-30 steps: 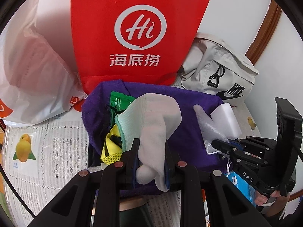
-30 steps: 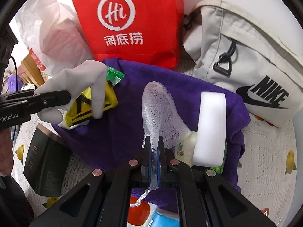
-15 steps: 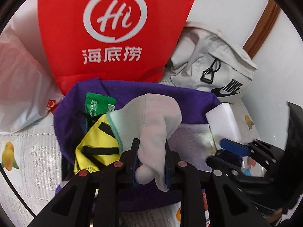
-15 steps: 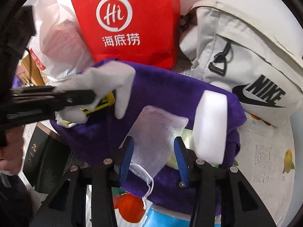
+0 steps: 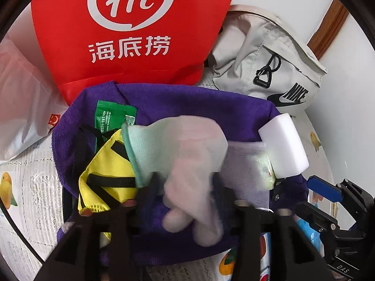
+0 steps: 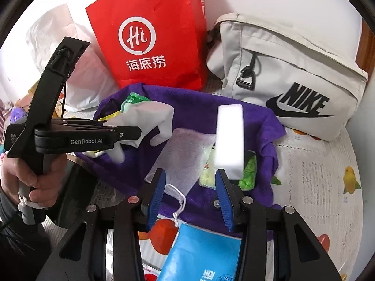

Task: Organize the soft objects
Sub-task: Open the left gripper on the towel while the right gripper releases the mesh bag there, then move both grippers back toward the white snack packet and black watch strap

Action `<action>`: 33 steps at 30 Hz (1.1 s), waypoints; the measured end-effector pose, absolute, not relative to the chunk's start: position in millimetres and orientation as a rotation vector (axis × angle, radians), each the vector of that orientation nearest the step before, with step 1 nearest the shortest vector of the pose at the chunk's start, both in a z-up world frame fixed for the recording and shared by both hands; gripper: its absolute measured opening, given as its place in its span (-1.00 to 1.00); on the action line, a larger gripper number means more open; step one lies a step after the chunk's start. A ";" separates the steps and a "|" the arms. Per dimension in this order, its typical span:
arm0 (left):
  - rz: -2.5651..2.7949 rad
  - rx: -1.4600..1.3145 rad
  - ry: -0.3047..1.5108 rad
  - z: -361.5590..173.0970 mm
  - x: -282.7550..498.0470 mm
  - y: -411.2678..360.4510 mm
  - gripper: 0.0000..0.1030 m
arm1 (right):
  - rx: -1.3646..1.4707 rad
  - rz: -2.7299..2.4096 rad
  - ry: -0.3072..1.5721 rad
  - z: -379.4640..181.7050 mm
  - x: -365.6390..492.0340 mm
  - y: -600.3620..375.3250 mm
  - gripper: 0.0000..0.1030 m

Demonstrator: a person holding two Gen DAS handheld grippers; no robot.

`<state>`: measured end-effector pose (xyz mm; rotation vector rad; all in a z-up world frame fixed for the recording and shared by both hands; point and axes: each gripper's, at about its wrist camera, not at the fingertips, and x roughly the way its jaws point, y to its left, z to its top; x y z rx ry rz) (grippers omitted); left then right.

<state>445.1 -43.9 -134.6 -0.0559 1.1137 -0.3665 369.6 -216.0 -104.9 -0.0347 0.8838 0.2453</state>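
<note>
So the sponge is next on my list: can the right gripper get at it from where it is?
Probably yes. The right gripper is open and empty, and the white sponge lies uncovered just ahead on the purple towel.

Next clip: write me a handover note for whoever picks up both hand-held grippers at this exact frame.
Left hand-held gripper: jaws opening, the white glove between them, blurred, above the purple towel.
Right hand-held gripper: open, empty, above the white mesh pouch.
On the towel: mesh pouch lying flat, white sponge block, yellow mesh bag, green packet.
Done: pouch, sponge, bag and packet are on the towel.
Left: let the glove settle on the towel. The blue packet lies near the towel's front edge; whether it belongs is unclear.
</note>
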 end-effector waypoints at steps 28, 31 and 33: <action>-0.243 0.024 0.966 -44.6 281.9 -31.5 0.32 | 0.021 0.232 0.850 -73.3 235.5 -229.9 -0.07; -0.222 0.024 0.979 -49.0 257.3 -29.9 0.32 | 0.003 0.218 0.829 -72.1 212.0 -231.9 0.00; -0.228 0.010 0.983 -55.4 242.1 -29.3 0.32 | -0.003 0.203 0.814 -71.1 196.3 -235.2 0.01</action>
